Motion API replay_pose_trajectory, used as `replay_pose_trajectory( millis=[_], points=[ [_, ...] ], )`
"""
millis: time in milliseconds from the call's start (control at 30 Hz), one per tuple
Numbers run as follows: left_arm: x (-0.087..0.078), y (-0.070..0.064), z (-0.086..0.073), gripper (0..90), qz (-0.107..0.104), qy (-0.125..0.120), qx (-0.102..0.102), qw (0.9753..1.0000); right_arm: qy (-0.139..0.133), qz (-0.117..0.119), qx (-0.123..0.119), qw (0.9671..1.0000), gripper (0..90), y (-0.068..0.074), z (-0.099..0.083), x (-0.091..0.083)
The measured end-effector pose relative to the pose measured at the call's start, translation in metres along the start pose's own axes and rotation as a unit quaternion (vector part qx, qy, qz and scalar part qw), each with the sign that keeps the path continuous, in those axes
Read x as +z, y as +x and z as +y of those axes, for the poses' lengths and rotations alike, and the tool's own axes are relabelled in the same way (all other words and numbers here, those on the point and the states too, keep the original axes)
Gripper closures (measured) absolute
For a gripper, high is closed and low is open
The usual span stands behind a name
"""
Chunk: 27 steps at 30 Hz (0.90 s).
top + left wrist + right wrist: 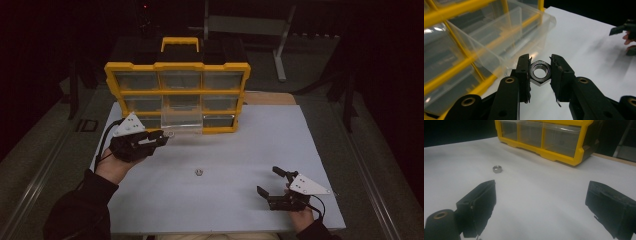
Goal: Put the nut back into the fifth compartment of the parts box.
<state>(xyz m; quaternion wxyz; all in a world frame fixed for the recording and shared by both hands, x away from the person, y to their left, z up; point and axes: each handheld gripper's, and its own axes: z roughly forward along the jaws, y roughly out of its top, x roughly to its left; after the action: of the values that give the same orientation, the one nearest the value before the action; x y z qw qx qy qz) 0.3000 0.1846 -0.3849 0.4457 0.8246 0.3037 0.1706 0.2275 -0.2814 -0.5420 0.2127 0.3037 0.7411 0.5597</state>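
Held nut (540, 72): we've got it pinched flat-to-flat between our left jaws, hole facing us, raised just in front of the pulled-out clear drawer (499, 42).
Left gripper (162, 137): we see it closed on that nut, hovering beside the yellow organizer (177, 92).
Loose nut (198, 172): lying alone mid-table on the white board (250, 150), well apart from both our tools.
Right gripper (272, 182): jaws spread wide, gripping nothing, low over the board's near right corner.
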Motion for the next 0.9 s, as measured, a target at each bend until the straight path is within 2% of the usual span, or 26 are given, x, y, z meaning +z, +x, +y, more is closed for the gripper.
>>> replay_pose_trajectory(
  millis=[267,333,400,633,667,900],
  points=[
    [0.001,0.007,0.022,69.1,0.010,-0.015,-0.007,0.9998,-0.001,0.000,0.002,1.0000,9.9,0.000,0.000,0.000],
    [0.004,0.010,0.026,69.1,0.018,-0.021,-0.010,0.9996,-0.001,0.001,0.002,1.0000,9.9,0.000,0.000,0.000],
    [0.007,0.012,0.029,69.1,0.020,-0.024,-0.018,0.9994,-0.001,0.000,0.001,1.0000,9.9,0.000,0.000,0.000],
    [0.018,0.013,0.041,69.1,0.034,-0.027,-0.019,0.9989,0.000,0.001,0.002,1.0000,9.9,0.000,0.000,0.000],
    [0.019,0.012,0.043,69.1,0.043,-0.027,-0.017,0.9986,0.000,0.001,0.002,1.0000,9.9,0.000,0.000,0.000],
    [0.031,0.013,0.049,69.1,0.057,-0.032,-0.029,0.9974,0.000,0.001,0.002,1.0000,9.9,0.000,0.000,0.000]
  ],
)
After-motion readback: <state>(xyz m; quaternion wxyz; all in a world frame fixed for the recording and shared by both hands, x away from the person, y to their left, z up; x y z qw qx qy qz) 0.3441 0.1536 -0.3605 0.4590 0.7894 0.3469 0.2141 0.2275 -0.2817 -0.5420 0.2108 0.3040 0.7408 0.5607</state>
